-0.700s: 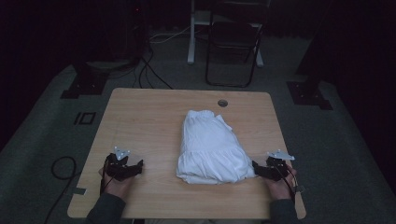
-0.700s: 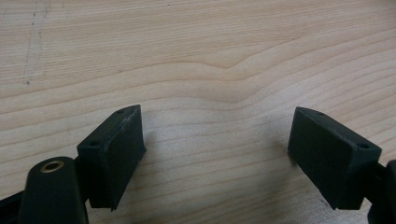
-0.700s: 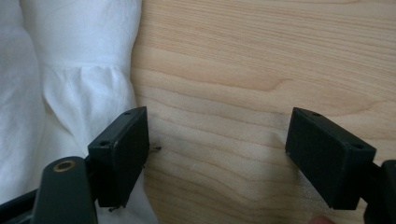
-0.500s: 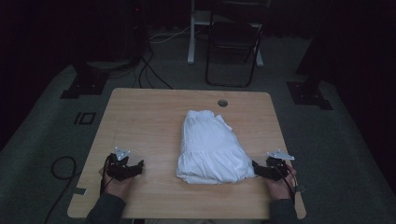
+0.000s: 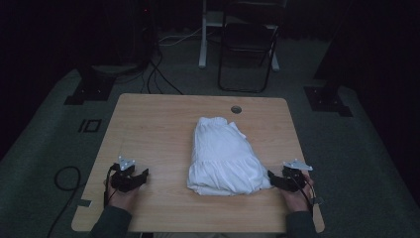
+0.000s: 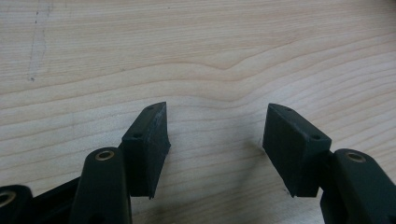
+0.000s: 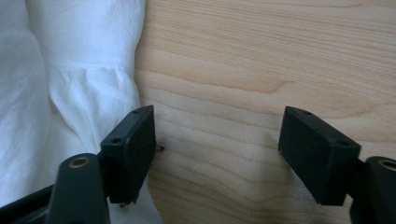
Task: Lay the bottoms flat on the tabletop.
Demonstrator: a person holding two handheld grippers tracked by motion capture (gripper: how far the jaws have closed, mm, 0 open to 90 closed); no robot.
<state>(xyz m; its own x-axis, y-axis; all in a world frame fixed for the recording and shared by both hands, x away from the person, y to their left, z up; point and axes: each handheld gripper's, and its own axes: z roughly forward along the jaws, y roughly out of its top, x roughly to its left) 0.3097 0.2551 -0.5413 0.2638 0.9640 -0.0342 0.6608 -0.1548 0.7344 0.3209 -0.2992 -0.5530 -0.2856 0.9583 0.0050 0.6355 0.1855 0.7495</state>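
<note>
A folded white garment (image 5: 224, 156) lies mid-worktop (image 5: 153, 129), its frilled hem toward the person. The right tool (image 5: 275, 179) rests just beside that hem's corner, jaws wide and empty; the left tool (image 5: 141, 176) sits well apart, also wide. Soft, light and limp, the cloth will likely sag and unfold; pinching a layered hem corner seems best.

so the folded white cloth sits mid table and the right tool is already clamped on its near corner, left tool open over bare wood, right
Not quite. The right tool is open, not clamped: the right gripper view shows bare wood between its jaws, with the white cloth beside the left one. The cloth does sit mid table, and the left tool is open over bare wood.
</note>
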